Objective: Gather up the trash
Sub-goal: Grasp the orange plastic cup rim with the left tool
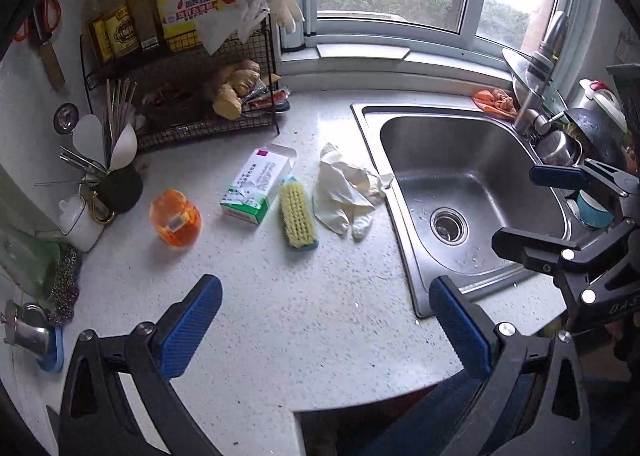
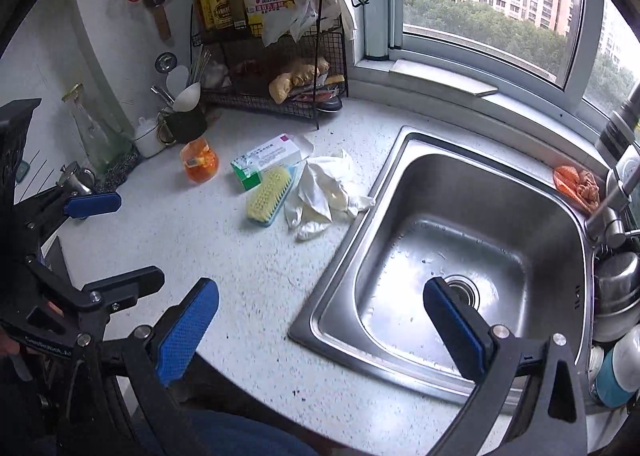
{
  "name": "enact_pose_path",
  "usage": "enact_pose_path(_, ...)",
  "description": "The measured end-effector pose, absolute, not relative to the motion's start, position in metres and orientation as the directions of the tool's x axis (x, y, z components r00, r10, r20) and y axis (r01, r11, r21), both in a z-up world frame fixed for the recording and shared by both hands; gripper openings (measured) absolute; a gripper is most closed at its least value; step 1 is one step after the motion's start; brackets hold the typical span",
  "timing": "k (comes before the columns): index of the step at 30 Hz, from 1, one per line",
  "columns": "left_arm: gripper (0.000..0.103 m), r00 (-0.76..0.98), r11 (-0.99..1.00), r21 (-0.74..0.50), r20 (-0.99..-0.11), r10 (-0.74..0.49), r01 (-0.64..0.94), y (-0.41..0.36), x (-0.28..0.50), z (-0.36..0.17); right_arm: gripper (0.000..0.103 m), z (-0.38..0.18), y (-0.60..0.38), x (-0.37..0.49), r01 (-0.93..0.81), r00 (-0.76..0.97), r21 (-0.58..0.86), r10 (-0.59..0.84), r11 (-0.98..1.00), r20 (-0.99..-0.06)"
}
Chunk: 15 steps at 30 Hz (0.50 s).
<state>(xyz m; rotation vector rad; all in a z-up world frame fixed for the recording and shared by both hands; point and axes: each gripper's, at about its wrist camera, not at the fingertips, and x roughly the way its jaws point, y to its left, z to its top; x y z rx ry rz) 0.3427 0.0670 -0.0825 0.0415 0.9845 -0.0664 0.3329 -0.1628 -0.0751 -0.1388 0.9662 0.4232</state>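
Observation:
A crumpled pair of white gloves [image 1: 344,192] lies on the speckled counter [image 1: 280,316] by the sink's left rim; it also shows in the right wrist view [image 2: 320,192]. A white and green carton [image 1: 258,186] [image 2: 268,162] lies left of a yellow scrub brush [image 1: 298,216] [image 2: 270,192]. An orange wrapper [image 1: 494,100] [image 2: 576,184] lies behind the sink. My left gripper [image 1: 324,328] is open and empty above the counter's front. My right gripper [image 2: 320,330] is open and empty over the sink's front left corner.
A steel sink [image 1: 472,160] fills the right side, with a tap [image 1: 536,88] and stacked pots [image 1: 580,136] beyond. An orange jar [image 1: 175,218] stands at left. A wire rack [image 1: 192,96] with bottles and ginger sits at the back. A utensil holder [image 1: 118,184] stands left.

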Motion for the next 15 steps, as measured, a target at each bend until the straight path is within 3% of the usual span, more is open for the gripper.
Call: enact_pose_path(15, 0.103, 0.487, 0.998, 0.008, -0.872, 0.037, -0.062, 0.176, 0.412, -0.111, 0.102, -0.102, -0.119, 0.427, -0.44, 0.439, 0.032, 0.246, 0.897, -0.864)
